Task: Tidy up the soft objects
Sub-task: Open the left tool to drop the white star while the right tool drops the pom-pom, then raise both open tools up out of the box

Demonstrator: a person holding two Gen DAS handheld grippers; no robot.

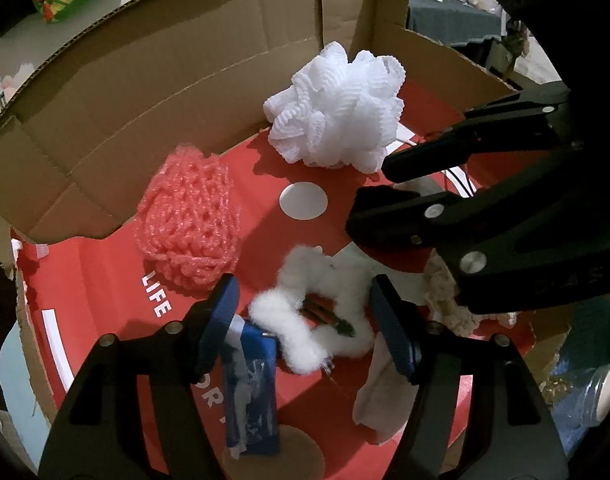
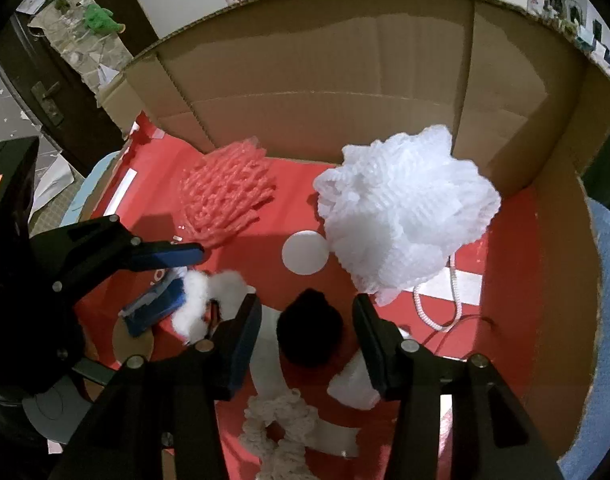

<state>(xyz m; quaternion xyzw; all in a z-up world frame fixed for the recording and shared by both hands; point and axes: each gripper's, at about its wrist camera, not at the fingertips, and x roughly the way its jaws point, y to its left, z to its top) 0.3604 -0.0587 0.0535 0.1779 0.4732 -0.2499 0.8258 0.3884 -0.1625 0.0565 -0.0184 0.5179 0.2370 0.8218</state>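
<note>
Inside a cardboard box [image 1: 165,92] with a red printed floor lie a pink foam net [image 1: 193,228], a white mesh bath puff [image 1: 337,116] and a fluffy white cotton ring [image 1: 305,320]. My left gripper [image 1: 307,322] stands open around the cotton ring, its blue pads clear of it. A blue packet [image 1: 251,392] lies under its left finger. My right gripper [image 2: 307,330] is open around a black pompom [image 2: 309,328] on a white cloth [image 2: 353,388], with gaps on both sides. The puff [image 2: 405,216] and the net [image 2: 225,196] lie beyond it.
A cream crocheted piece [image 2: 277,432] lies under the right gripper. The puff's white cord [image 2: 437,312] loops on the red floor beside a white dot [image 2: 305,252]. Tall box walls [image 2: 345,80] close the far side and the right. Outside, a clear jar [image 1: 601,392] stands at the right.
</note>
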